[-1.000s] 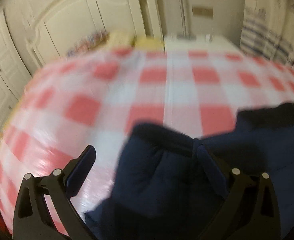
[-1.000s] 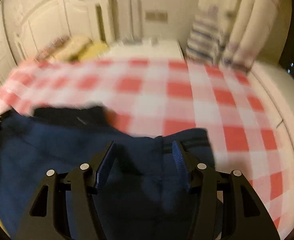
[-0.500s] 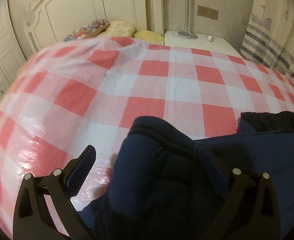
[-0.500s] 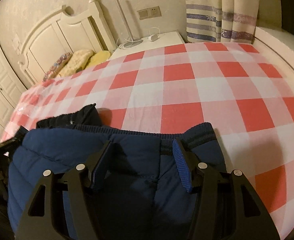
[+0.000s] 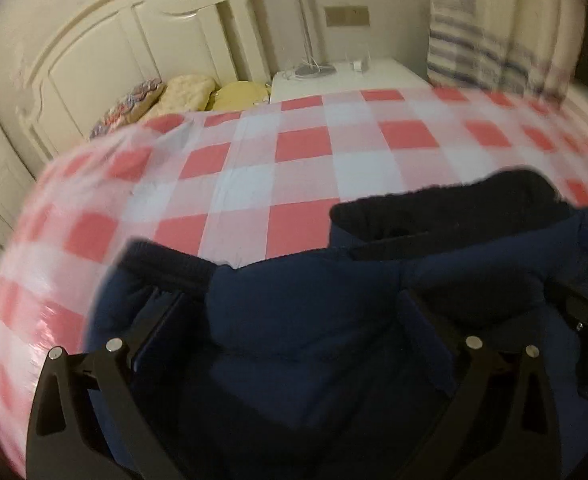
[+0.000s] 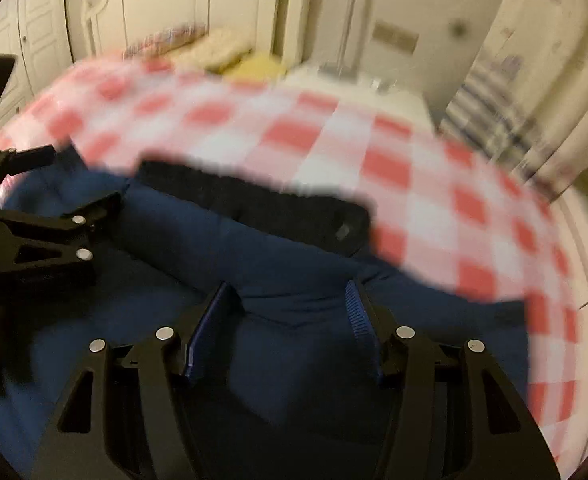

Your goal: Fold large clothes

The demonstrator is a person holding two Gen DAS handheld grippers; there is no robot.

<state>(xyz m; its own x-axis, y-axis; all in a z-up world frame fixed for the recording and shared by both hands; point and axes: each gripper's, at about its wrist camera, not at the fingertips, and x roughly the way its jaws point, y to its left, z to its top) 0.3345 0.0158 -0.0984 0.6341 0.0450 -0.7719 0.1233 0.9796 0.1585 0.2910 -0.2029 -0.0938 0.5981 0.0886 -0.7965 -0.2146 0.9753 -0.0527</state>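
On the bed, a red-and-white checked cover [image 5: 302, 148] lies under a bulky navy padded jacket [image 5: 314, 320], which fills the near part of both wrist views and spreads across the near edge of the cover. The jacket's darker ribbed collar [image 5: 454, 208] stands up at its far side, and a ribbed cuff or hem band [image 5: 165, 264] shows at the left in the left wrist view. The left gripper [image 5: 289, 320] has its jaws set wide apart with a thick fold of the padded cloth bunched between them; the fabric swells up over the inner faces of both fingers, so a grip looks likely, but I cannot tell for certain that the pads press on it. The right gripper [image 6: 289, 308] stands at a moderate width, its blue ribbed pads [image 6: 360, 316] flanking a ridge of the jacket that rises between them and touches both inner faces, so it holds that fold. In the right wrist view the left gripper appears at the left edge, resting on the jacket beside the collar. Beyond the checked cover sit pillows [image 5: 189, 92] against a cream headboard [image 5: 141, 40], a white bedside table [image 5: 346, 76] and striped curtains [image 5: 490, 40]. Both views are blurred, the right one more so.
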